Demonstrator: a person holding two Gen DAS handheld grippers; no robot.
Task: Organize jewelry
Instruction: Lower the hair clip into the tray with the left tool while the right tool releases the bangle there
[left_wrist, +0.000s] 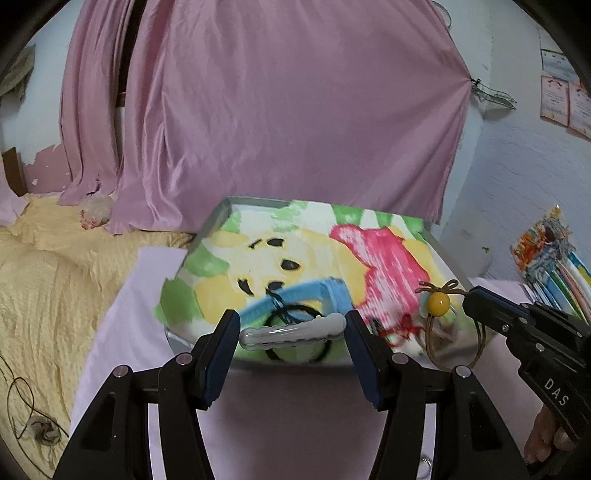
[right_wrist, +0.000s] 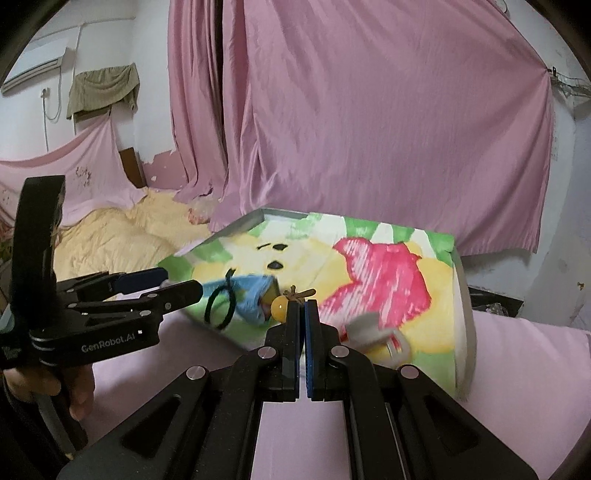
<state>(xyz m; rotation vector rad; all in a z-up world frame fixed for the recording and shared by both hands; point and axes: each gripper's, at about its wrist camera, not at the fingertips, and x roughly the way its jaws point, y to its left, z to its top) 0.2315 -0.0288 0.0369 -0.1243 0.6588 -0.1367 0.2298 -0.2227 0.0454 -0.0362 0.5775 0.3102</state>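
A tray (left_wrist: 221, 211) (right_wrist: 258, 218) with a colourful cartoon-bear print lies on a pink-covered surface. My left gripper (left_wrist: 291, 329) (right_wrist: 180, 282) holds a pale grey hair clip (left_wrist: 295, 328) by its two ends, just above the tray's near edge. A black hair tie (left_wrist: 295, 312) (right_wrist: 219, 306) lies on the tray behind the clip. My right gripper (right_wrist: 303, 308) (left_wrist: 468, 298) is shut on a brown hair tie with a yellow bead (right_wrist: 279, 308) (left_wrist: 439, 302), which hangs over the tray. A whitish blurred accessory (right_wrist: 376, 332) rests on the tray to the right.
A pink curtain (left_wrist: 277, 110) hangs right behind the tray. A yellow bedspread (left_wrist: 48, 295) with a thin cable (left_wrist: 18, 398) lies to the left. Stacked colourful books (left_wrist: 554, 266) stand at the right. A hand (right_wrist: 55, 387) grips the left tool.
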